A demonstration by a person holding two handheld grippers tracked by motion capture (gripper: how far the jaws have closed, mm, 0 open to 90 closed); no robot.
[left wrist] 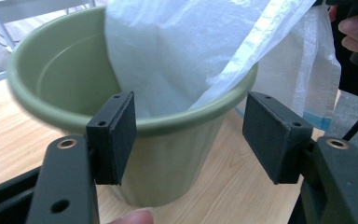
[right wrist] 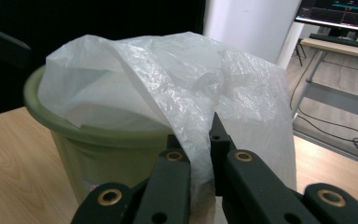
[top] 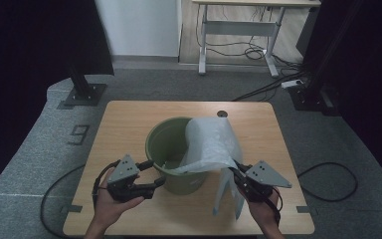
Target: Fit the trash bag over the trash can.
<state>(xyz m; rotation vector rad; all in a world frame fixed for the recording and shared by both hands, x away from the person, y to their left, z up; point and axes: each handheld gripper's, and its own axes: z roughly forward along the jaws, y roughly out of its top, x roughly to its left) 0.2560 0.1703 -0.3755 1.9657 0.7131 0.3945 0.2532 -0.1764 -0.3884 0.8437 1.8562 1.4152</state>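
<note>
step: lining green bin, centre of high view, with white plastic bag draped over its right rim | right gripper: jaws pinched on bag film | left gripper: jaws wide apart, empty, facing near rim | advice: likely steady rim with left, pull film across mouth slowly, avoid tipping bin on table

Grey carpet is covering the floor. A white-legged desk is standing far, cables lying beneath it.
</note>
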